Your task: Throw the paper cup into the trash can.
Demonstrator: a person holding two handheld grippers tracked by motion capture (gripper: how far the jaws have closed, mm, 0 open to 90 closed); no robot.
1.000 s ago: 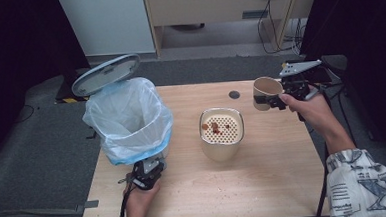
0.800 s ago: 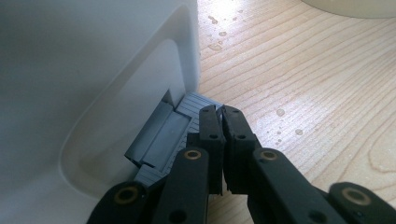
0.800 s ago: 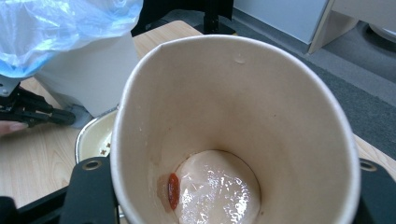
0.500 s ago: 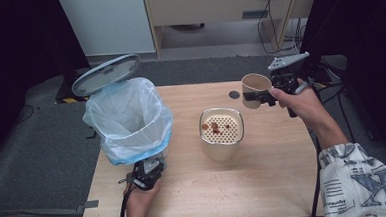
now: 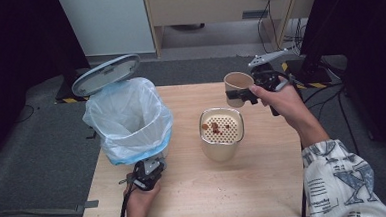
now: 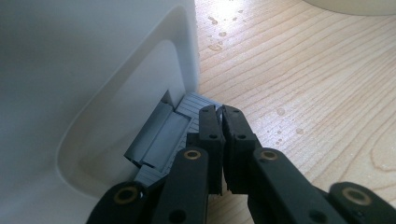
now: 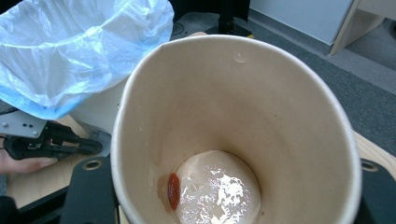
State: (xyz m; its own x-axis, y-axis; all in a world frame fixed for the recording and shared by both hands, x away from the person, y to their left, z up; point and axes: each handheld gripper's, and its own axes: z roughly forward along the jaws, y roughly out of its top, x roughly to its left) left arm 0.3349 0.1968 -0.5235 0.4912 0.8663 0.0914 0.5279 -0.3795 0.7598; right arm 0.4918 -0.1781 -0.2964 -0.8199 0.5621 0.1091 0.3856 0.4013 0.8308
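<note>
A: Tabletop (image 5: 265, 185) pale wood grain, speckled with droplets and a few crumbs. Grey carpet around it, dark curtains at both sides, pale cabinet at twelve o'clock.

B: Bin (image 5: 129, 119) at nine o'clock, blue-white liner, grey lid tipped up. Strainer pot (image 5: 221, 134) at centre, brown bits on its perforated top.

A: Paper cup (image 5: 238, 88)?

B: One o'clock from the pot, off the table, clamped by the right gripper (image 5: 245, 94). Tan, tilted; a little pale liquid and one reddish-brown bit at the bottom.

A: Left gripper (image 5: 151, 166)?

B: Seven o'clock, jaws closed together, tips on the bin's grey pedal (image 6: 163, 140).
</note>
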